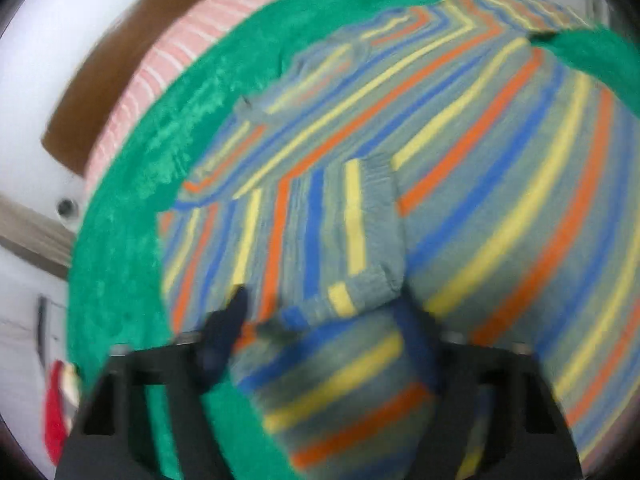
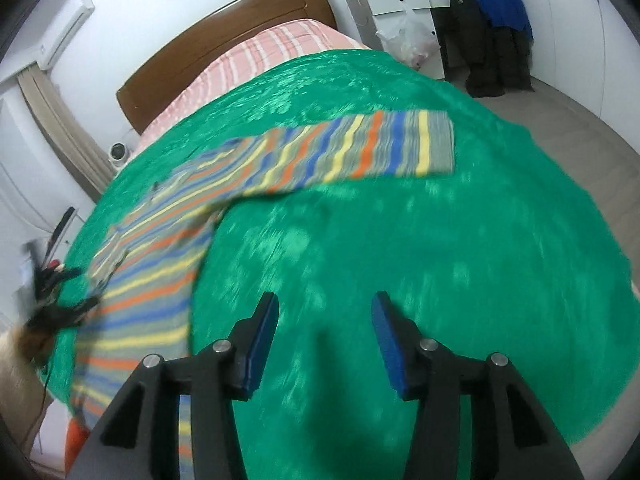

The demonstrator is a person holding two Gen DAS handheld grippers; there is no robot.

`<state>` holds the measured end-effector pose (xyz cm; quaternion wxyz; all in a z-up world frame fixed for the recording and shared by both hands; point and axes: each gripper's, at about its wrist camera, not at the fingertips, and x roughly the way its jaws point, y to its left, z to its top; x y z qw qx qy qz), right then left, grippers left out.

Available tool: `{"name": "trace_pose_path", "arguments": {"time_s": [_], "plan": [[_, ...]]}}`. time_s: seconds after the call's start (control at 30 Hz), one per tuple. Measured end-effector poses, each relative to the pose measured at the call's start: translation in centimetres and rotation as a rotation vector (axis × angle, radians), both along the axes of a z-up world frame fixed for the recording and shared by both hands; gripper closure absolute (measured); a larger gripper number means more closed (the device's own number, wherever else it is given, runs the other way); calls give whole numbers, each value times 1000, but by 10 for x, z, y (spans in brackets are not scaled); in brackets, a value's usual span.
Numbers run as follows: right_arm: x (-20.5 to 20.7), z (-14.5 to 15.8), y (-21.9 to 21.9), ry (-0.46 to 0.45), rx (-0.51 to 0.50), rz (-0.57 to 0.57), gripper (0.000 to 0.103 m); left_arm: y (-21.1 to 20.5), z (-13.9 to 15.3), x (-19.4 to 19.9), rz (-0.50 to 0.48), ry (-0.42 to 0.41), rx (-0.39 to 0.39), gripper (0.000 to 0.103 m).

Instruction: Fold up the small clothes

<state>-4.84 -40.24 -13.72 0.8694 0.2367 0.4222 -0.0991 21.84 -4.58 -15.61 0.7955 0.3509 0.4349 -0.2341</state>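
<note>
The left gripper (image 1: pixel 320 332) had its fingers clamped on a sleeve of the striped sweater (image 1: pixel 460 184), likely to fold it across the body. The sweater lay on the green blanket (image 2: pixel 400 248) covering the bed, while the right gripper (image 2: pixel 324 336) hovered wide, empty.

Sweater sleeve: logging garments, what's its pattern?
The sleeve has orange, blue and yellow stripes on grey, clearest in the right wrist view.
</note>
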Motion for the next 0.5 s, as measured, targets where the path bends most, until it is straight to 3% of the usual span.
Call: {"name": "trace_pose_path", "arguments": {"time_s": [0.03, 0.07, 0.13, 0.2, 0.27, 0.37, 0.43, 0.5], "plan": [[-7, 0, 6, -3, -4, 2, 52, 4, 1, 10, 39, 52, -54, 99], [-13, 0, 12, -3, -12, 4, 51, 11, 8, 19, 105, 77, -104, 99], [-27, 1, 22, -3, -37, 15, 50, 34, 30, 28, 203, 28, -222, 99], [-36, 1, 29, -6, -63, 17, 50, 77, 55, 42, 359, -12, -334, 99], [-40, 1, 30, -14, -73, 9, 50, 139, 74, 61, 574, -51, -429, 99], [-41, -7, 33, -16, -85, 3, 48, 237, 70, 83, 942, -75, -471, 99], [-37, -15, 35, -2, -77, -1, 48, 278, 55, 88, 1070, -56, -465, 100], [-35, -19, 37, 0, -59, -7, 47, 303, 35, 88, 1138, -20, -450, 100]]}}
